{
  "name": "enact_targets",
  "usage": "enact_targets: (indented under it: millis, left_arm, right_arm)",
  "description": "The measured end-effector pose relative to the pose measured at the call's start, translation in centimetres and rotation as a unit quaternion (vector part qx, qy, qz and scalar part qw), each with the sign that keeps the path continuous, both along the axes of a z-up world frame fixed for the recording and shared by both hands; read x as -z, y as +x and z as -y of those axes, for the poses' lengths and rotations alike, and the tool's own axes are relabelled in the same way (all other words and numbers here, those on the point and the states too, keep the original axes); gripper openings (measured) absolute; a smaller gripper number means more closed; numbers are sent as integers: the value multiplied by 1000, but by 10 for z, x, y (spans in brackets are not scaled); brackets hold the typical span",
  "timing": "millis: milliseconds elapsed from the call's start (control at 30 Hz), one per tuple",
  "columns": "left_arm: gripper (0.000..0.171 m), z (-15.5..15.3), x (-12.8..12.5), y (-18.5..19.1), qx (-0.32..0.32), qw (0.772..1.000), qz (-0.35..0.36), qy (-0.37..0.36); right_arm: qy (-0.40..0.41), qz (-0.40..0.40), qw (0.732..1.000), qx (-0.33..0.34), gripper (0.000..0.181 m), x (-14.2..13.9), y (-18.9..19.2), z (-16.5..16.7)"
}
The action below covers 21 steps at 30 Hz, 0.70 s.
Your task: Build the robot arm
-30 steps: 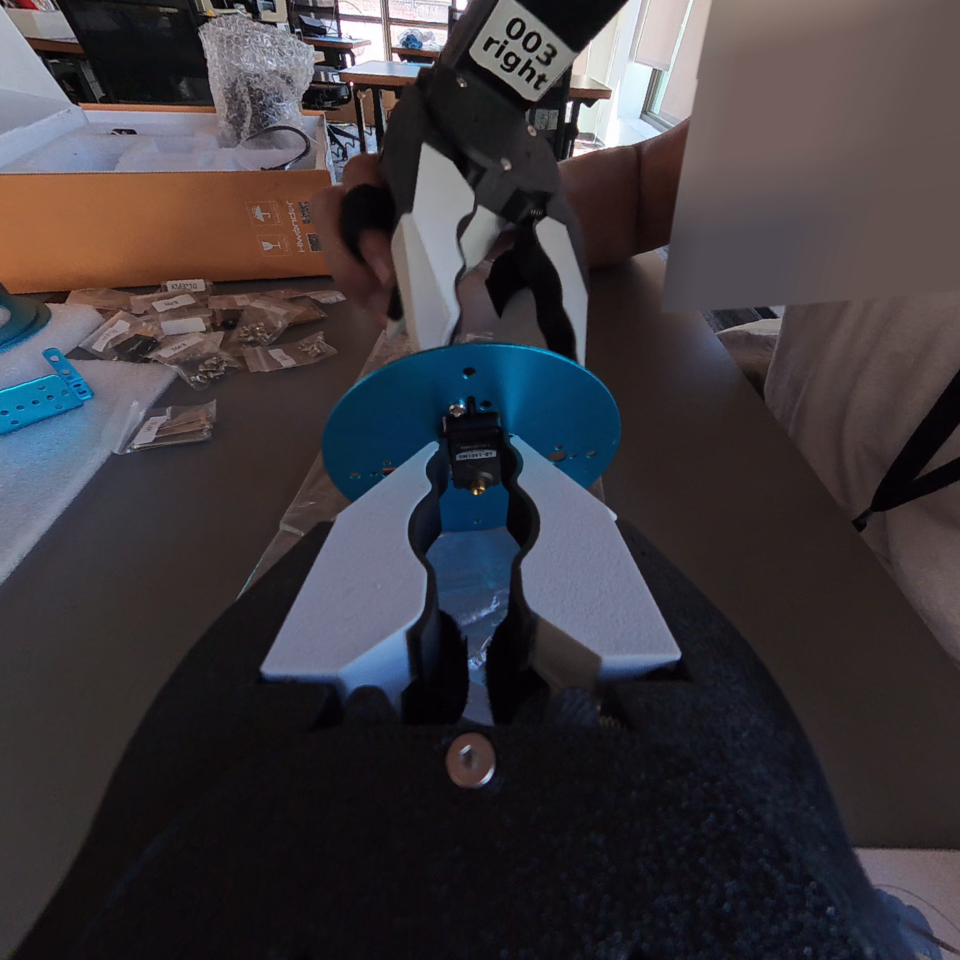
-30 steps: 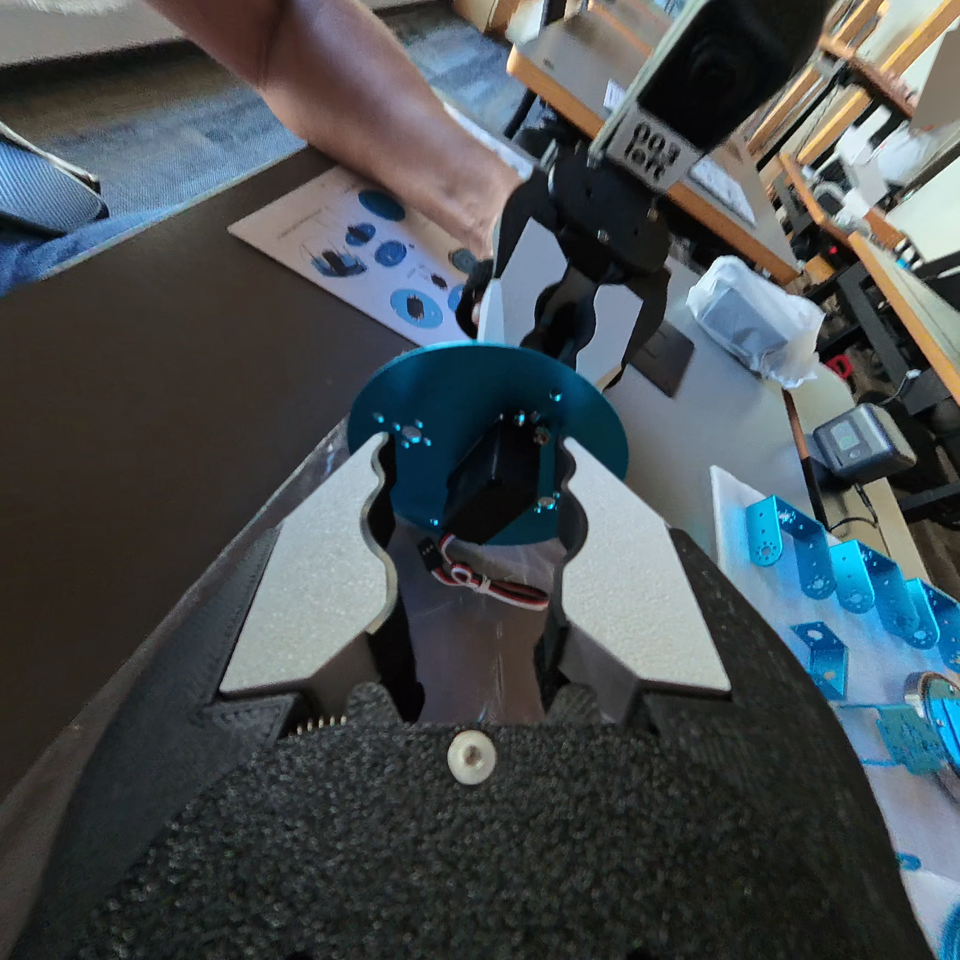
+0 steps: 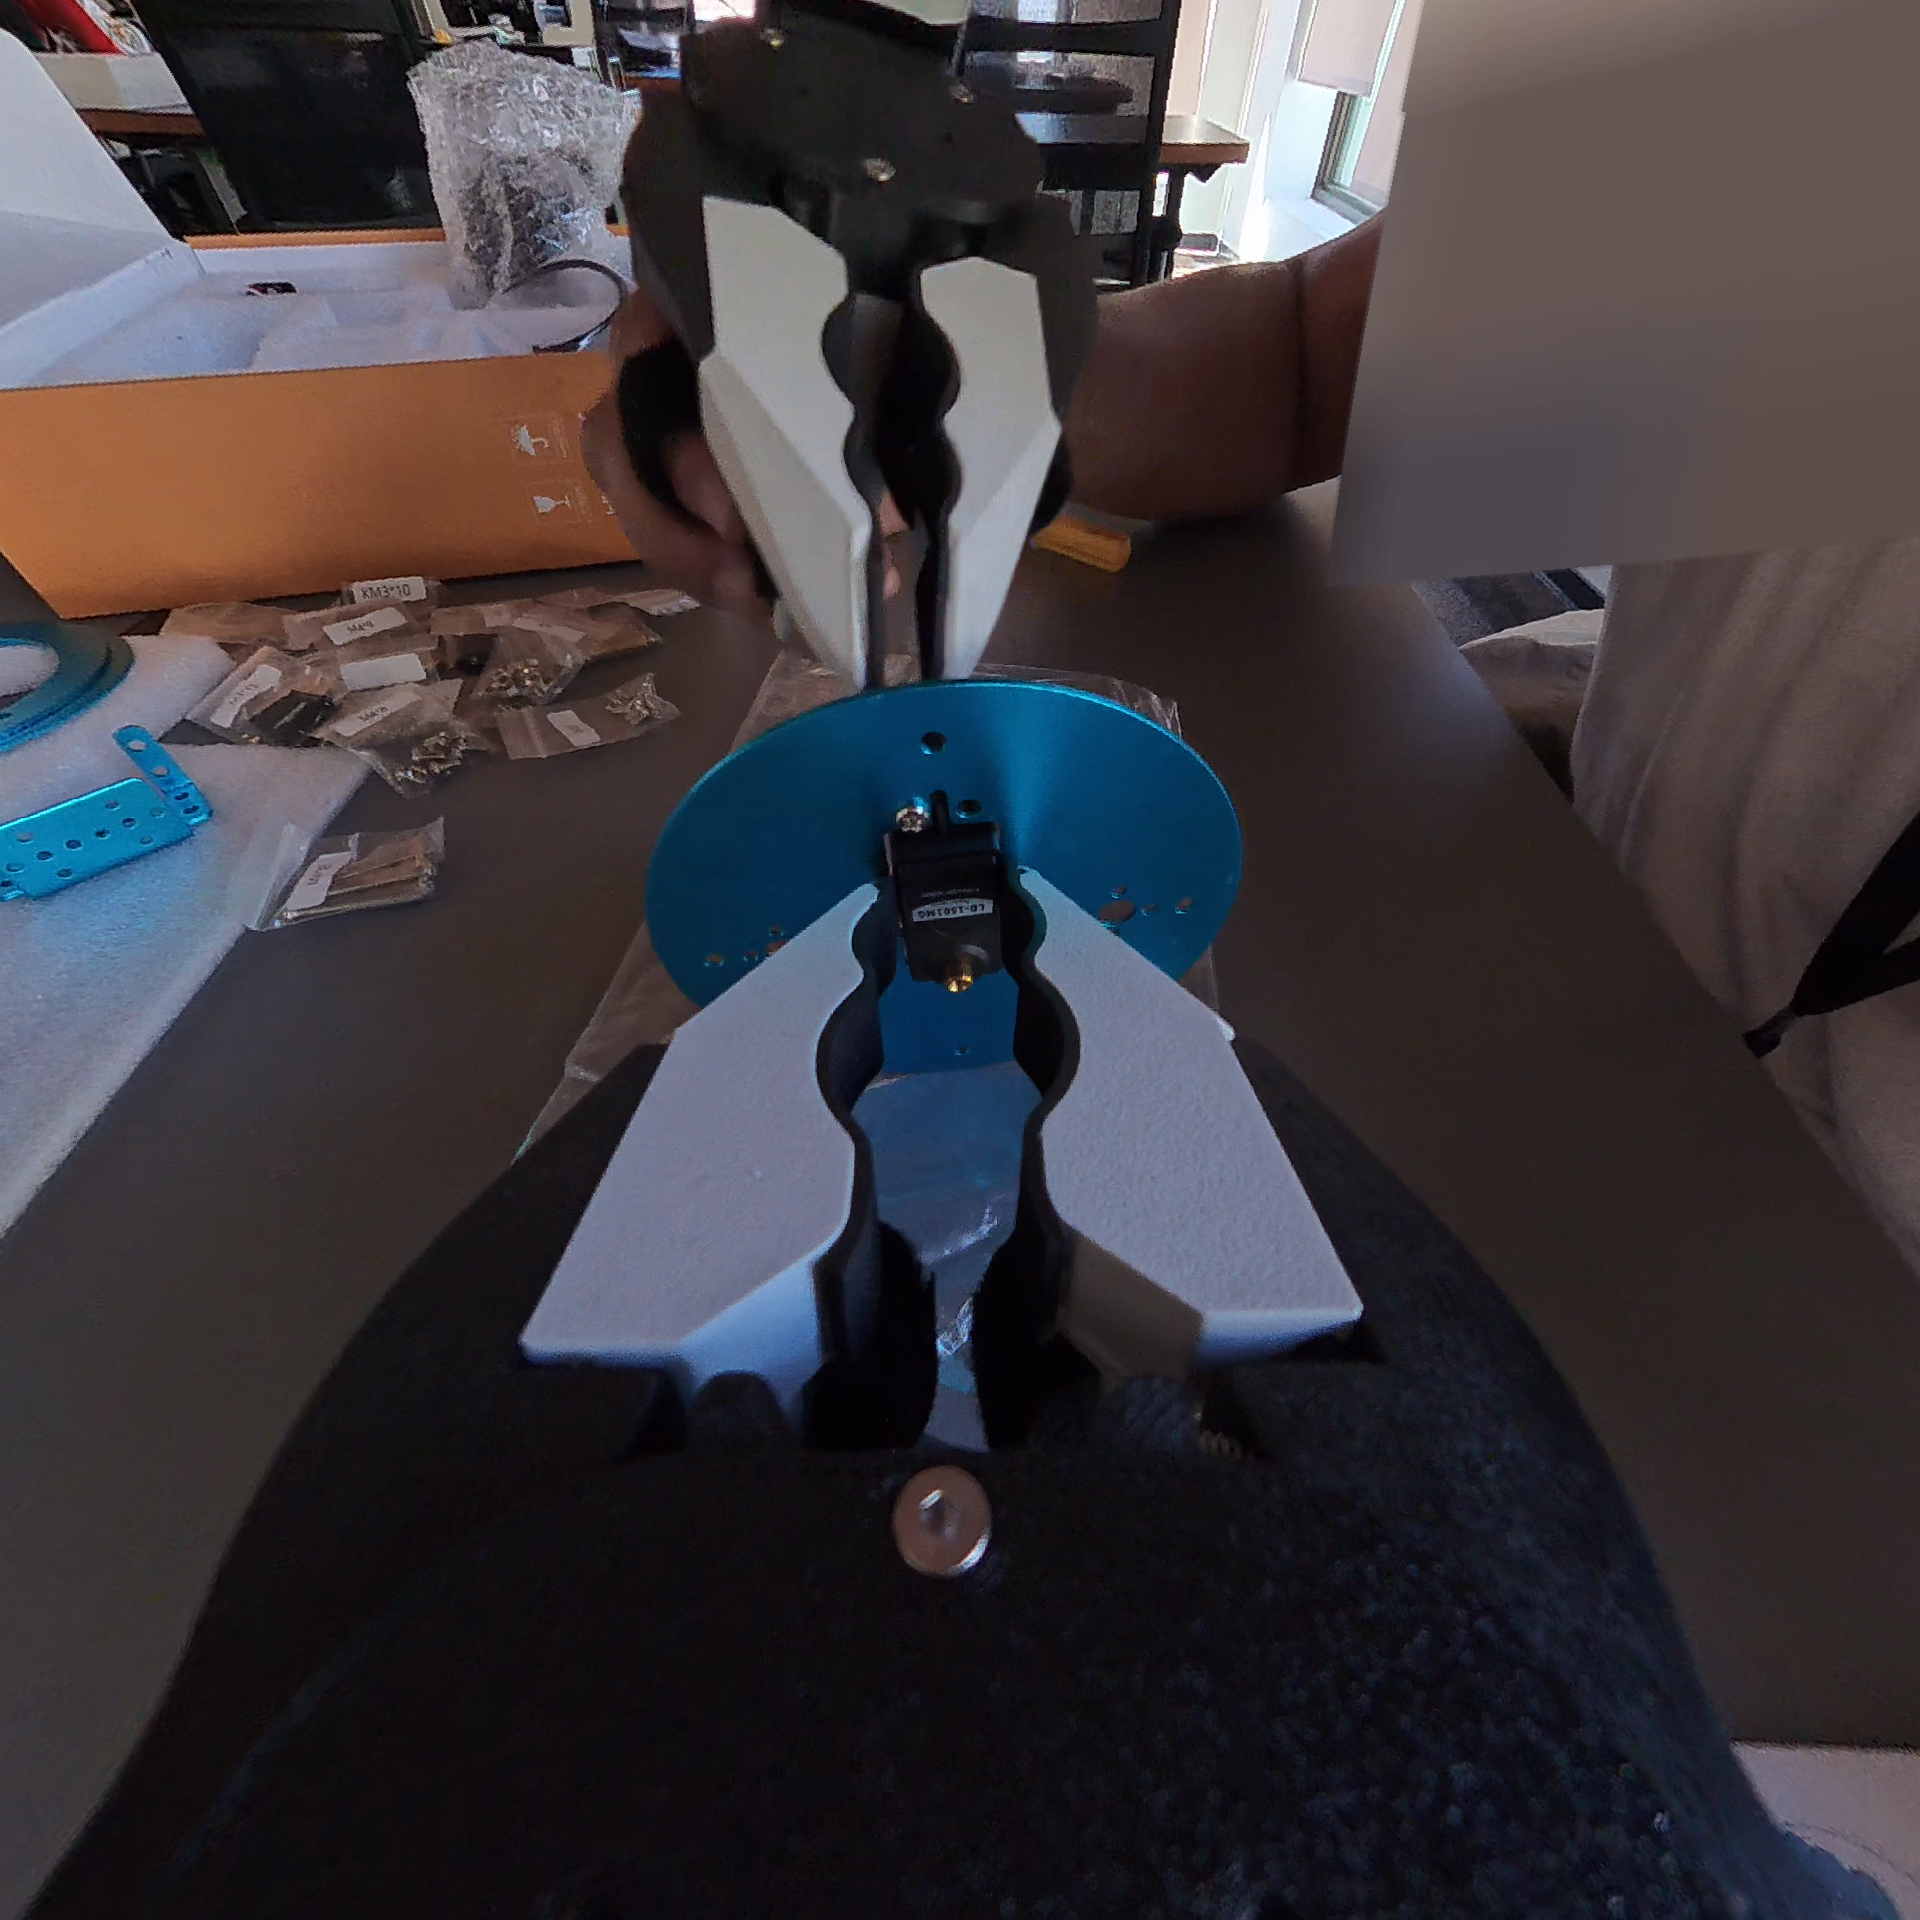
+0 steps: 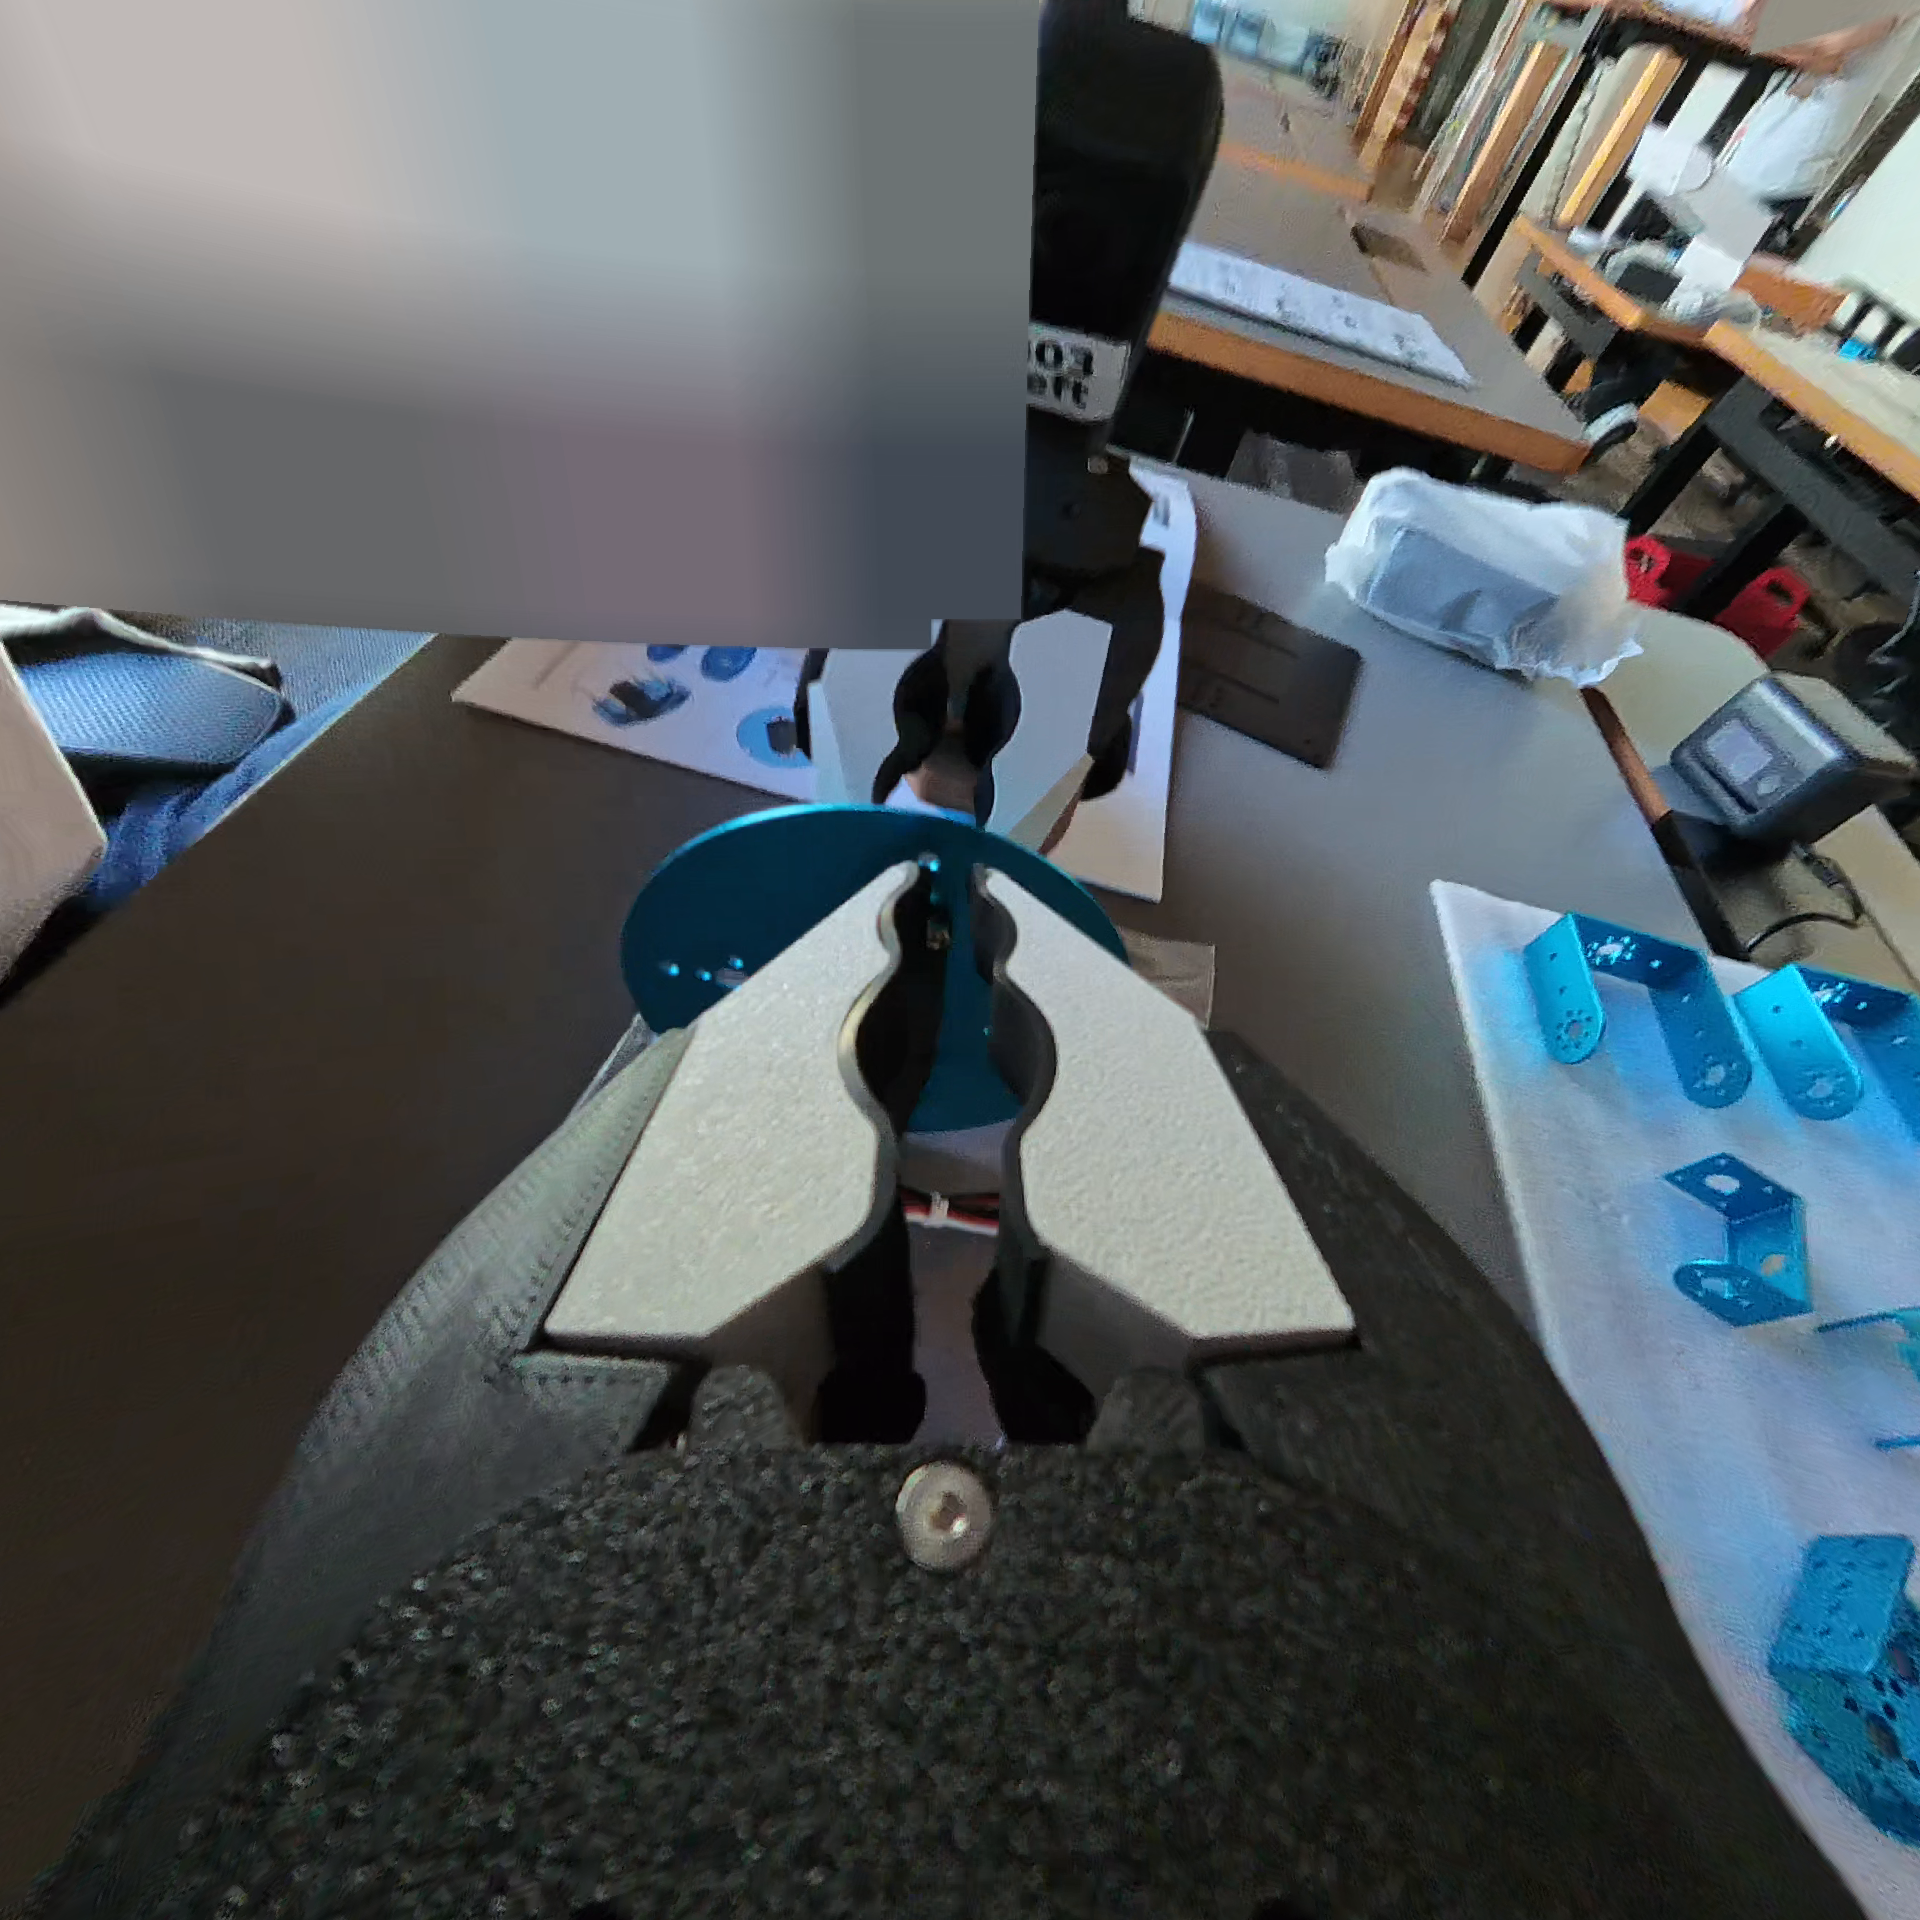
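Blue disc (image 3: pixel 790 831) with servo (image 3: pixel 943 914), clamped by left gripper (image 3: pixel 943 914), right gripper (image 4: pixel 948 883).

Two wrist cameras, face to face over one table

Each looks forward and slightly down along its own fingers, close to a blue disc (image 3: pixel 940 790) standing between them; the left view faces the right gripper (image 3: pixel 902 665); the right view faces the left gripper (image 4: pixel 961 805); both share the disc (image 4: pixel 790 894).
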State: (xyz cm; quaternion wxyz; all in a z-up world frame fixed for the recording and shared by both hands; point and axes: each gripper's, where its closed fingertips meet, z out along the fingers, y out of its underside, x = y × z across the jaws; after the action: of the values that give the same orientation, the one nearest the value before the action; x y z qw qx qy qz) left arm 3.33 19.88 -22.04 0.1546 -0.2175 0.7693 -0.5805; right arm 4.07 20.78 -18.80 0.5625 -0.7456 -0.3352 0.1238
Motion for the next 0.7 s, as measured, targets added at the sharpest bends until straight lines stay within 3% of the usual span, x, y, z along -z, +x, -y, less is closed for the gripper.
enact_targets:
  millis: [267,433,700]
  left_arm:
    - [19,-1,0,-1,-1,1000,0,0]
    - [19,-2,0,-1,-1,1000,0,-1]
    - [19,-1,0,-1,-1,1000,0,0]
  right_arm:
    - [-9,37,999,-4,4,13,-3,0]
    - [-25,29,999,-4,18,16,-1,0]
    - [-52,2,999,4,5,20,-2,-2]
